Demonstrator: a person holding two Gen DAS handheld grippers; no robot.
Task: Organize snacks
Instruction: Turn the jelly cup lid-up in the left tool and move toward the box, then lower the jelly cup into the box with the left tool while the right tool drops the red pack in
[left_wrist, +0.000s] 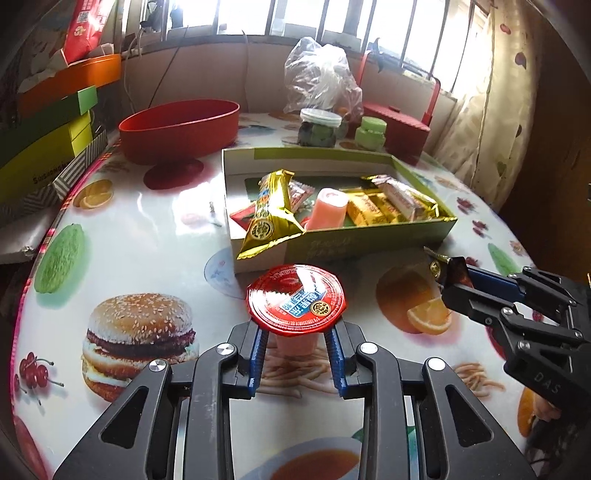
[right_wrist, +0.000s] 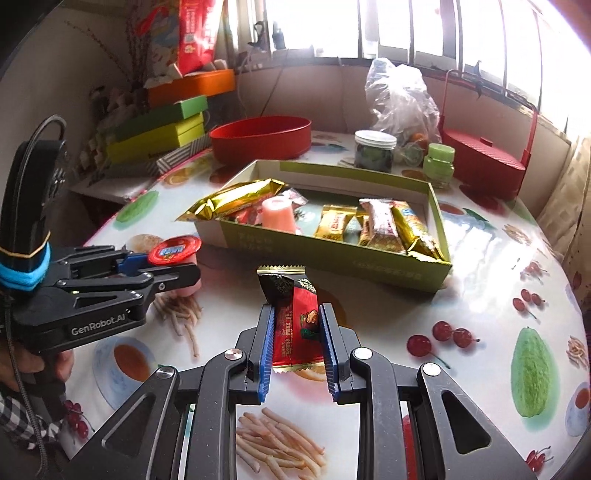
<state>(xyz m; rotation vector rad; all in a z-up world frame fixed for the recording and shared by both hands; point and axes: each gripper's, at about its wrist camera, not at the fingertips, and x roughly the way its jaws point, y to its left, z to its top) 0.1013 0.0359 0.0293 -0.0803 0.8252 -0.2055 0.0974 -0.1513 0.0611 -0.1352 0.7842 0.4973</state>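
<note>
Jelly cup (left_wrist: 296, 302) with red lid clamped in my left gripper (left_wrist: 297, 354) just before the green snack box (left_wrist: 369, 240), red-black snack packet (right_wrist: 293, 317) pinched in my right gripper (right_wrist: 297, 354) over the printed tablecloth (right_wrist: 480, 295).

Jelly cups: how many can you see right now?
2. One red-lidded jelly cup sits clamped in the left gripper; one pink jelly cup lies in the green box. Others may be hidden under wrappers.

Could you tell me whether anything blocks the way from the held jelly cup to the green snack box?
Nothing visible does: bare tablecloth lies between the jelly cup in the left gripper and the green snack box, though a gold packet overhangs its near wall.
</note>
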